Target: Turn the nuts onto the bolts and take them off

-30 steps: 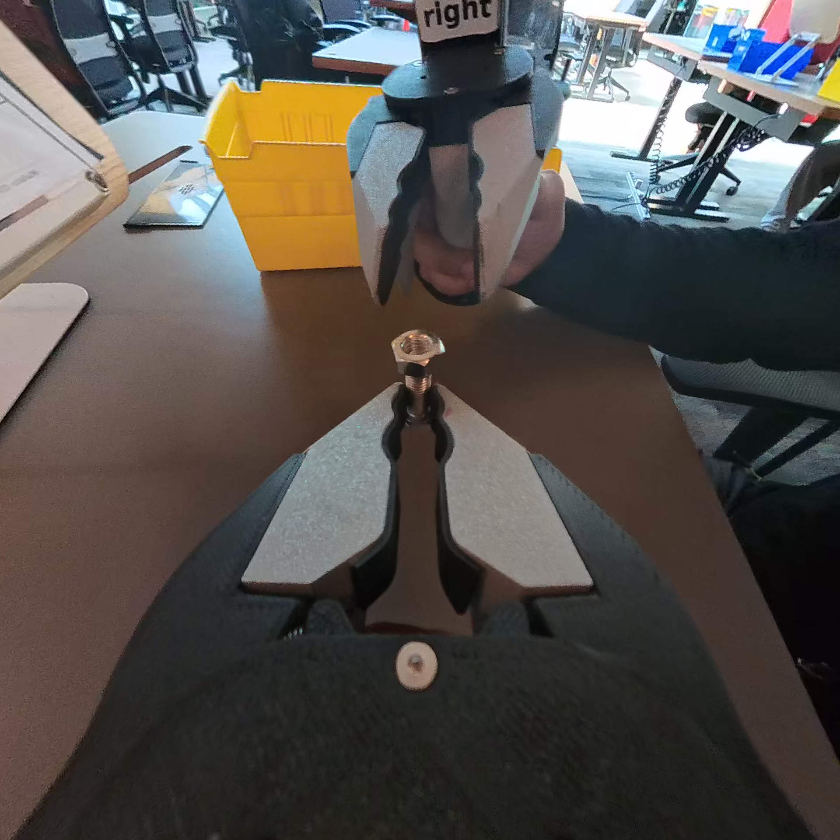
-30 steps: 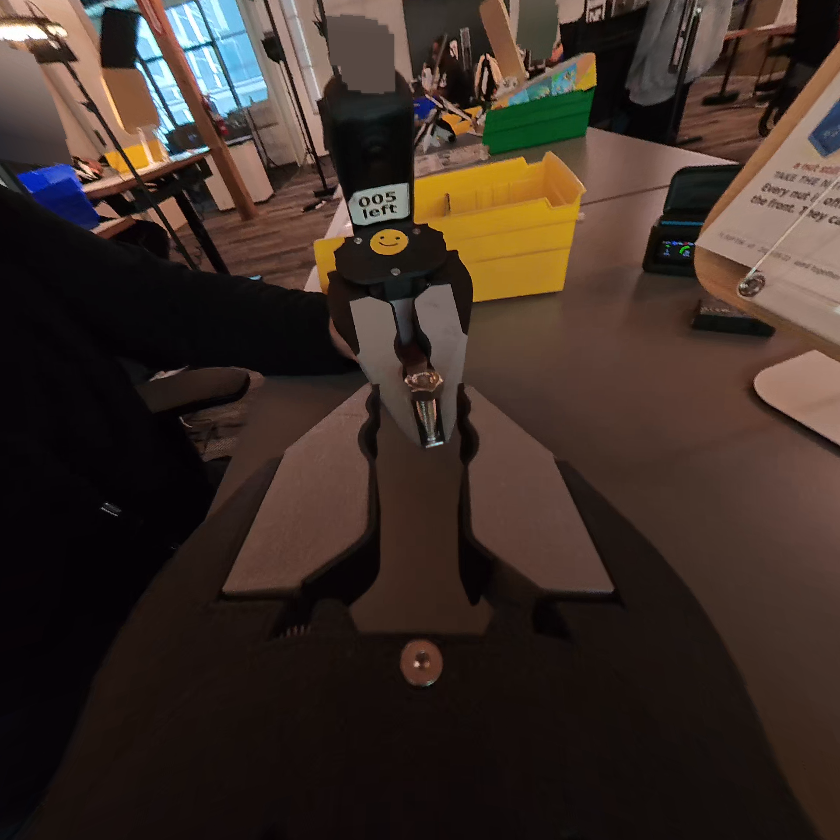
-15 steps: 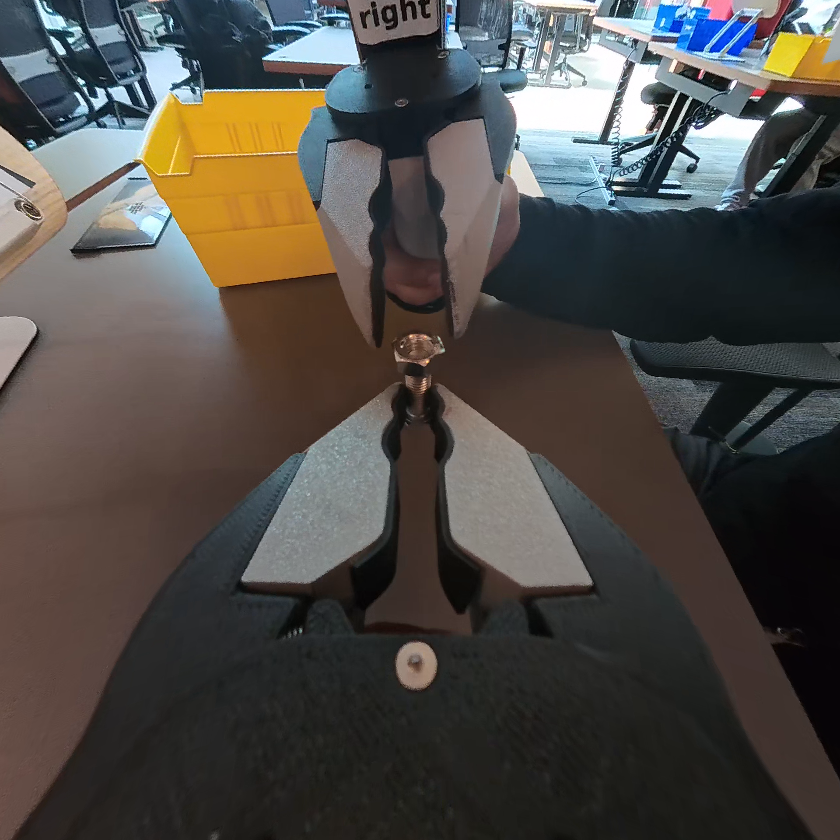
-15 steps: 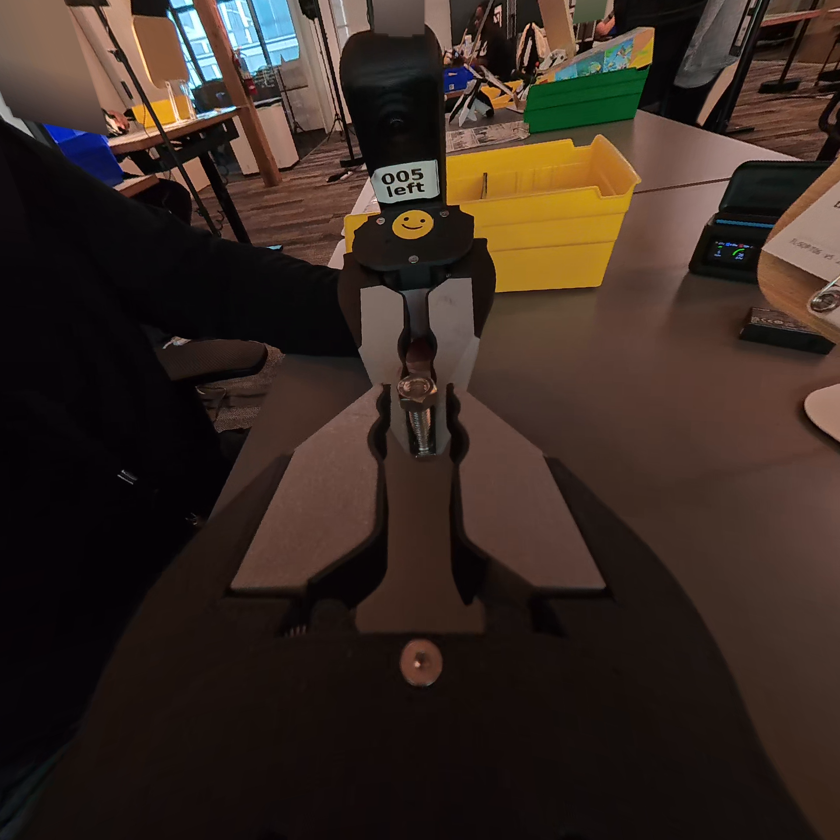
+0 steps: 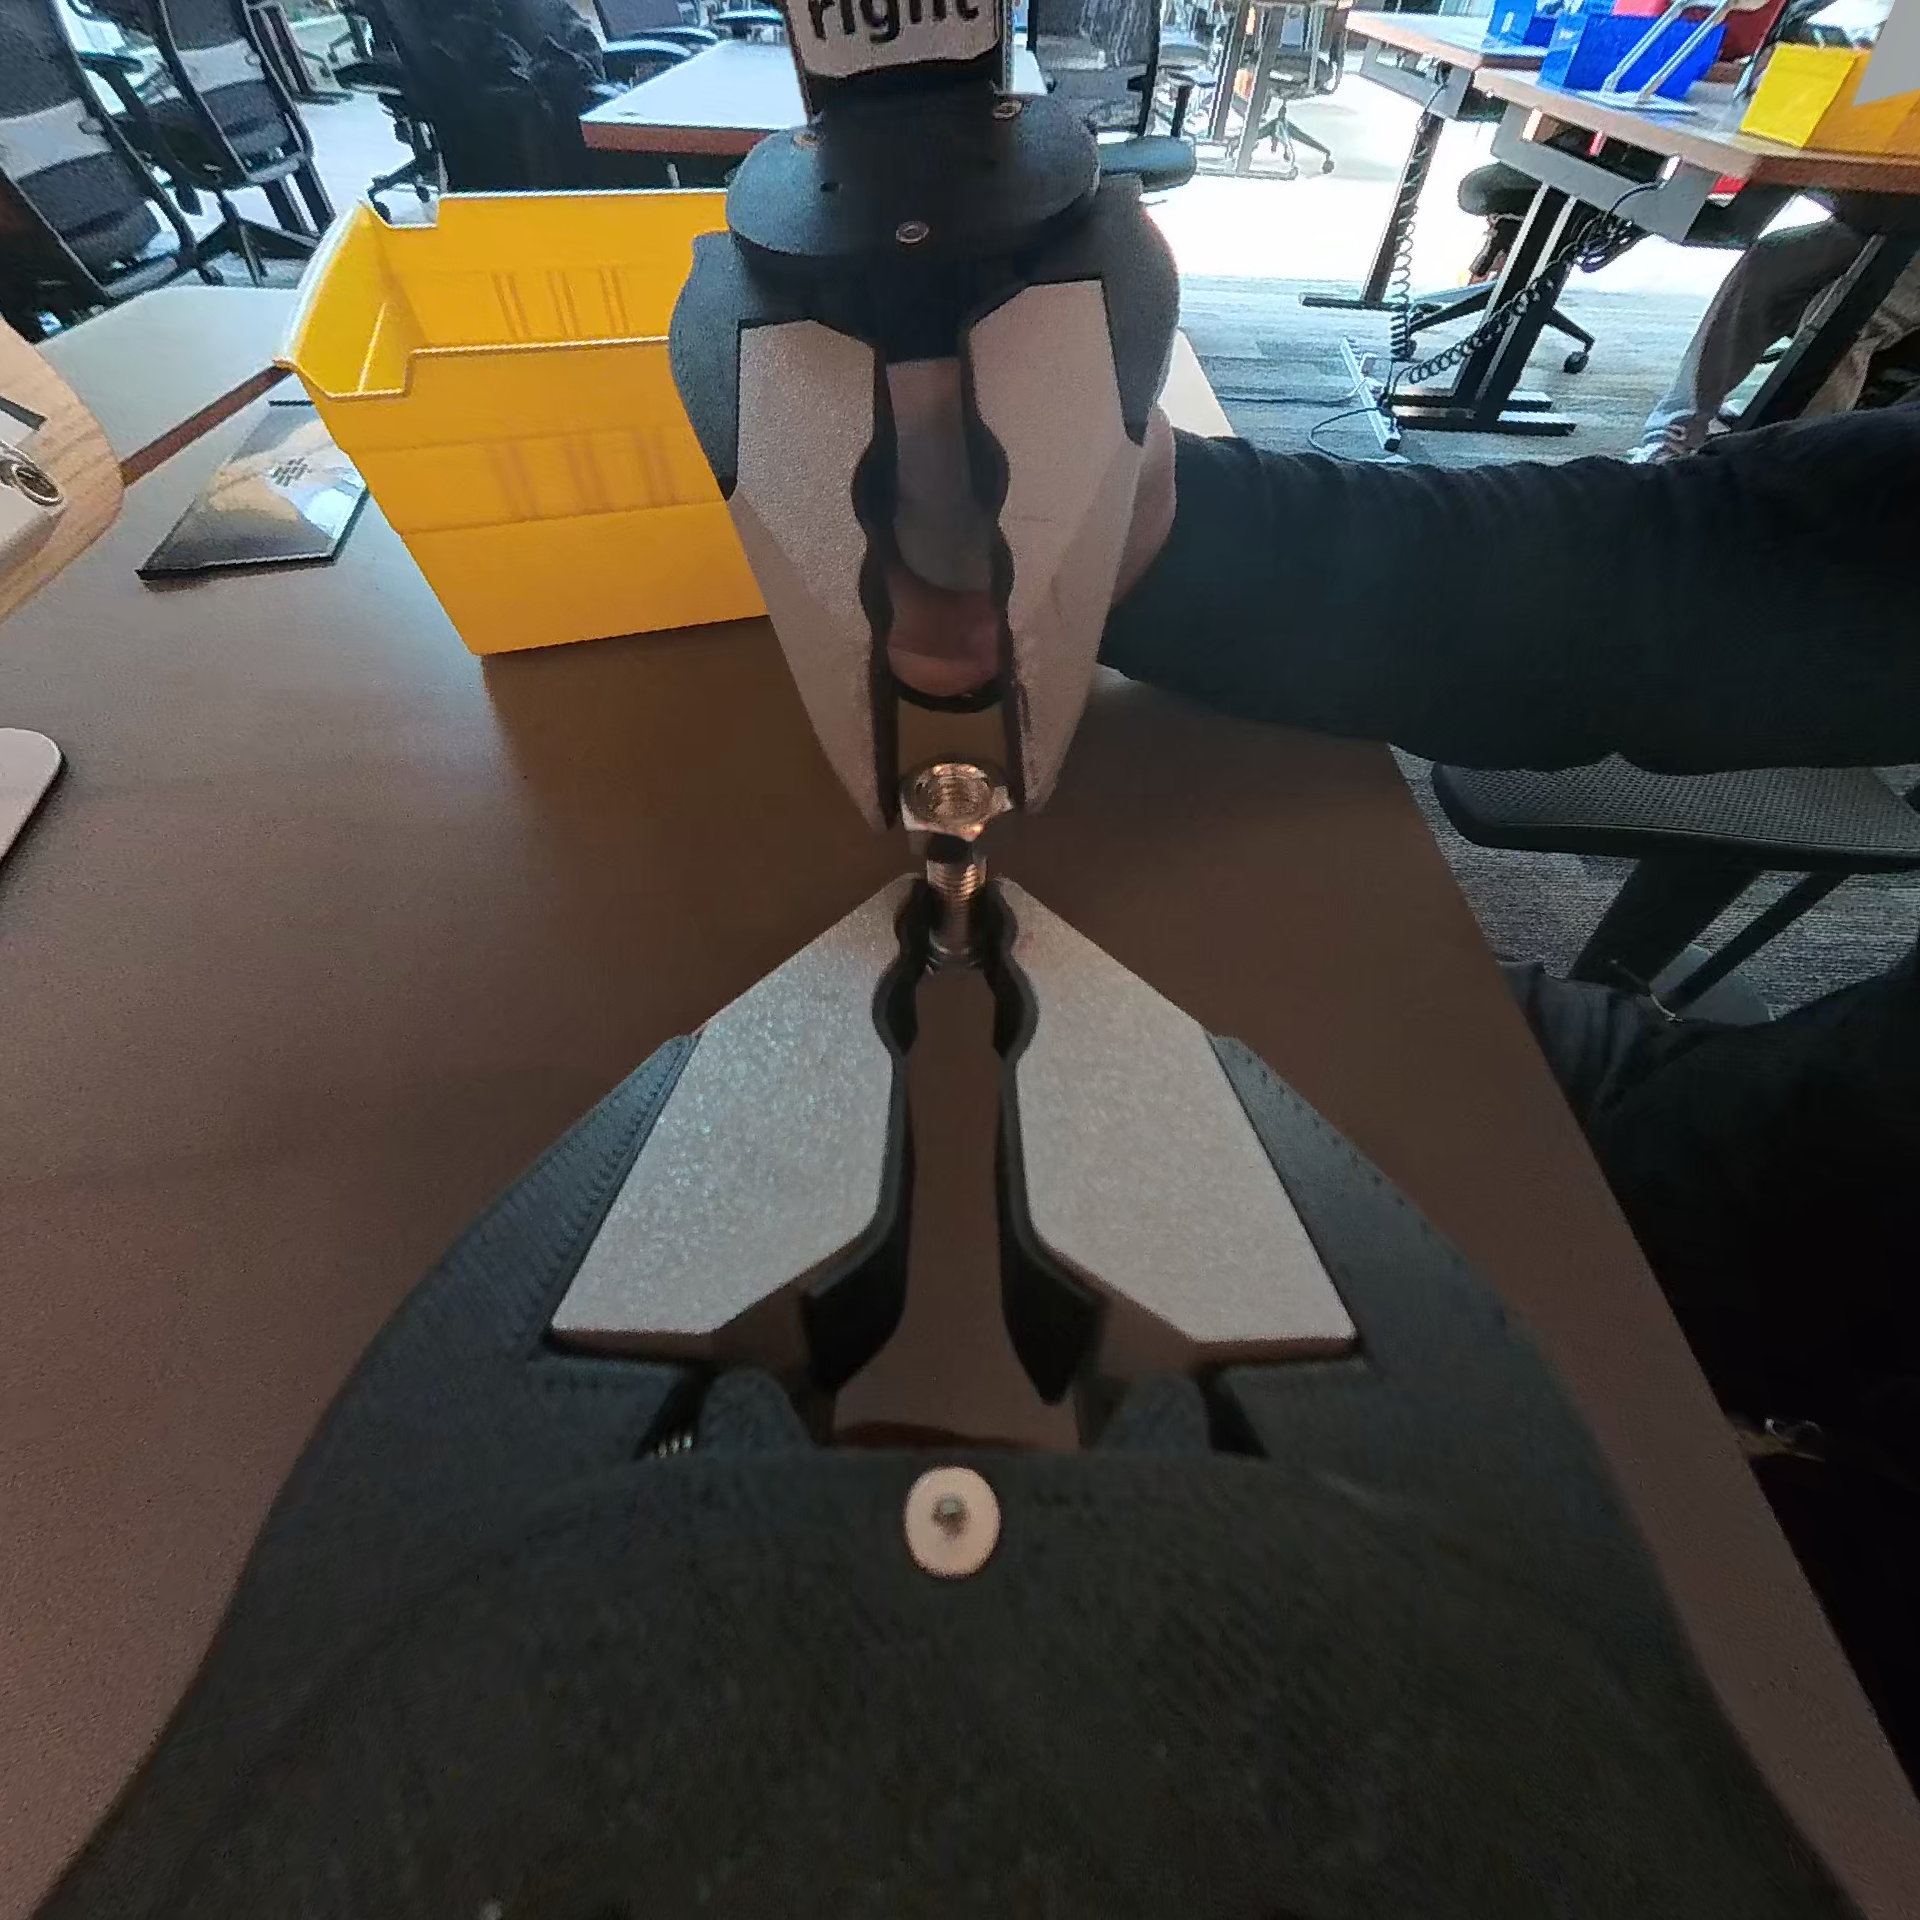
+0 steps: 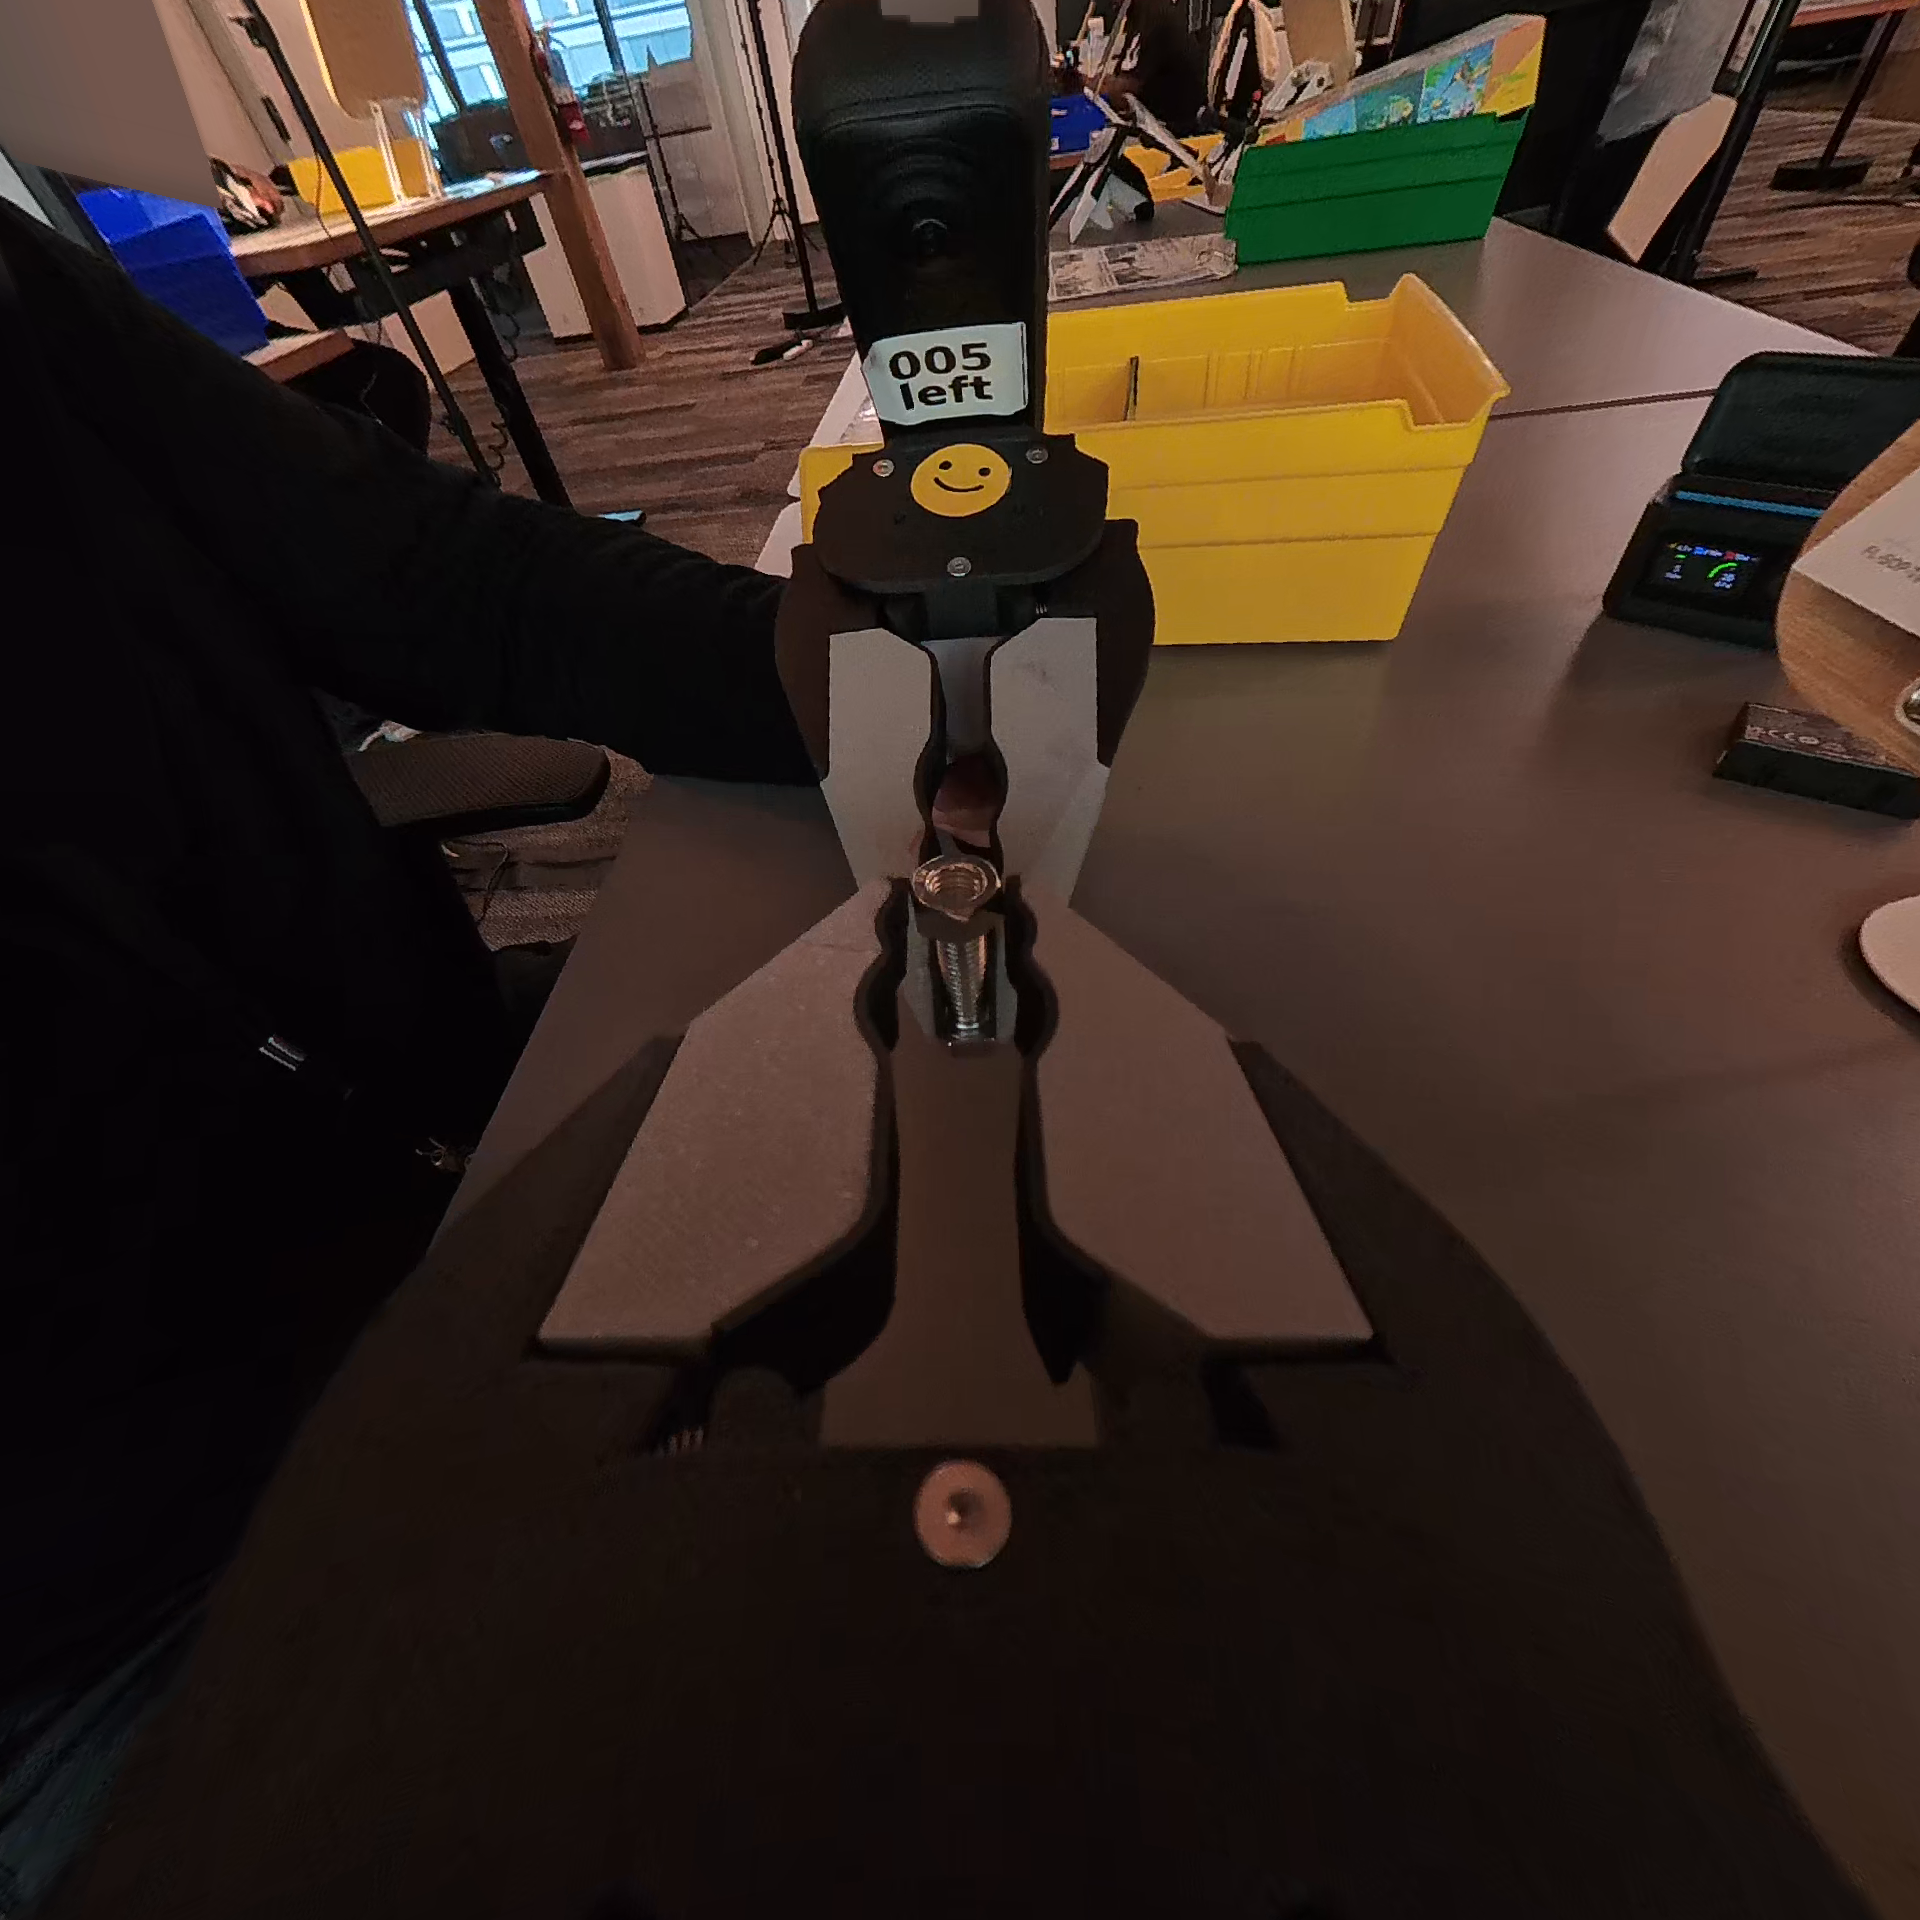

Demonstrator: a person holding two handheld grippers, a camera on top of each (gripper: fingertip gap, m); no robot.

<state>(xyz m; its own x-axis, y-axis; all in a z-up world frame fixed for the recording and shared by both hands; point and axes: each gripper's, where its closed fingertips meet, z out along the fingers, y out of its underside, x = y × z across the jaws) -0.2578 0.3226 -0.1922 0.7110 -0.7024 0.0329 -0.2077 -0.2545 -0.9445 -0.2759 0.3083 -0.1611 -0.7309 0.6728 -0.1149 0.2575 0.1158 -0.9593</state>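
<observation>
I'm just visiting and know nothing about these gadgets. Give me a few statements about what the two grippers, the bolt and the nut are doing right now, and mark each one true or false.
1. The left gripper is clamped on the bolt. True.
2. The nut lies loose on the table. False: it sits on the bolt's far end, above the table.
3. The right gripper has its fingertips on either side of the nut. True.
4. The yellow bin is held in the right gripper. False: it stands on the table behind the grippers.
5. The two grippers point away from each other. False: they face each other, tip to tip.
</observation>
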